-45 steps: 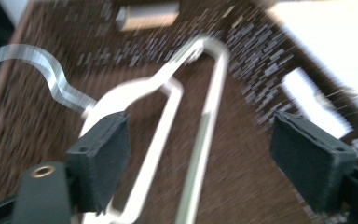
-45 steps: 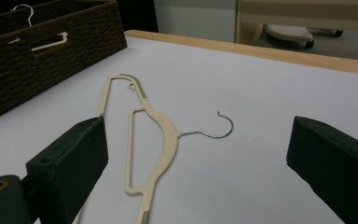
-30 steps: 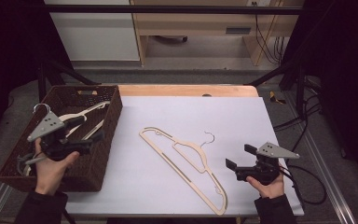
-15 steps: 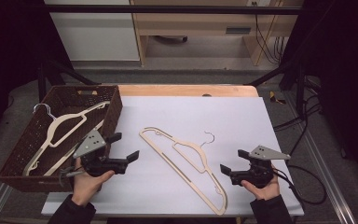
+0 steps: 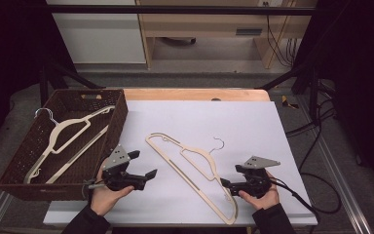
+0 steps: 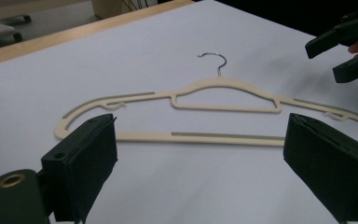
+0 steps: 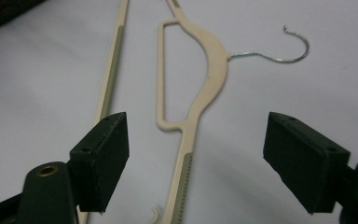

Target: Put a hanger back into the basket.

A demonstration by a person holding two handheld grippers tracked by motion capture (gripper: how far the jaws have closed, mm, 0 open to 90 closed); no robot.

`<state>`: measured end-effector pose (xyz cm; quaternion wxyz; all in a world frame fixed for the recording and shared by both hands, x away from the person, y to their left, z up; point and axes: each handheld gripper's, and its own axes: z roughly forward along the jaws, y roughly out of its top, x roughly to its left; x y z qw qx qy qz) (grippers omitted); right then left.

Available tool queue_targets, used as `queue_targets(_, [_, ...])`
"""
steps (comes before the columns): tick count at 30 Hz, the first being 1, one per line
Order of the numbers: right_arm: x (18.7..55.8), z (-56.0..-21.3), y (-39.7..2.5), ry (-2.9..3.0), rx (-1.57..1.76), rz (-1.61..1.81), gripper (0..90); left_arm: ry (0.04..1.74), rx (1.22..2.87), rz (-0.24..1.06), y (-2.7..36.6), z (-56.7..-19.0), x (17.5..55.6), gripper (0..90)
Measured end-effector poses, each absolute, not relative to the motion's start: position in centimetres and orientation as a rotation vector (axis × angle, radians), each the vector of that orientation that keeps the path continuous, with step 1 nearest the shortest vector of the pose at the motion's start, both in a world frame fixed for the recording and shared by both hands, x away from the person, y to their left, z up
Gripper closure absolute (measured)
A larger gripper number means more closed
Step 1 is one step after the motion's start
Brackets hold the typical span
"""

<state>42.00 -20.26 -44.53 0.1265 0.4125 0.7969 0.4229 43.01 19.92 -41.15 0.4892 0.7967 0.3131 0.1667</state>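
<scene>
Left gripper nearer, hanger between grippers

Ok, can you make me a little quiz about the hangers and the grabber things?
1. True or false: the left gripper is shut on the hanger on the table.
2. Where does the other hanger lie? A in the basket, B on the floor, C on a chair.
3. The table hanger's hook is made of ____.

Key: 1 false, its jaws stand open and hold nothing. 2 A. 3 metal.
</scene>
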Motion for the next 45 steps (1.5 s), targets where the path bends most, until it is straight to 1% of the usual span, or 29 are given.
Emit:
queue_targets(4, [42.4, -45.5, -19.6, 2.377, 1.218, 1.147, 29.2, 0.771, 1.958, 0.388, 19.7, -41.8, 43.2, 9.5])
queue_targets(8, [42.8, -46.2, -19.2, 2.405, 1.219, 1.087, 36.7, 0.782, 1.961, 0.385, 19.7, -42.1, 43.4, 9.6])
queue_targets(12, [42.8, -46.6, -18.6, 2.432, 1.229, 1.022, 45.4, 0.79, 1.968, 0.389, 19.8, -42.2, 43.5, 9.6])
queue_targets(17, [42.6, -47.0, -17.6, 2.453, 1.226, 0.927, 54.3, 0.793, 1.965, 0.392, 19.8, -42.2, 43.6, 9.9])
queue_targets(18, [42.6, -47.1, -17.6, 2.467, 1.216, 0.92, 54.8, 0.795, 1.967, 0.39, 19.9, -42.3, 43.6, 10.0])
queue_targets(20, [42.5, -47.0, -17.4, 2.459, 1.212, 0.896, 57.3, 0.796, 1.969, 0.39, 19.9, -42.3, 43.6, 10.0])
queue_targets(26, [42.2, -46.9, -16.9, 2.446, 1.21, 0.823, 69.5, 0.797, 1.975, 0.388, 19.7, -42.5, 43.5, 10.2])
queue_targets(31, [42.3, -46.7, -16.5, 2.445, 1.275, 0.808, 75.3, 0.798, 1.979, 0.381, 19.4, -42.7, 43.6, 10.5])
queue_targets(33, [42.4, -46.7, -16.6, 2.435, 1.304, 0.801, 79.1, 0.793, 1.99, 0.372, 19.2, -42.8, 43.6, 10.6])
queue_targets(39, [42.6, -46.5, -16.8, 2.413, 1.419, 0.86, 79.9, 0.777, 2.008, 0.371, 18.0, -42.9, 44.1, 11.2])
queue_targets(45, [42.5, -45.7, -17.6, 2.371, 1.388, 0.893, 80.0, 0.756, 2.033, 0.367, 16.6, -42.4, 45.3, 11.3])
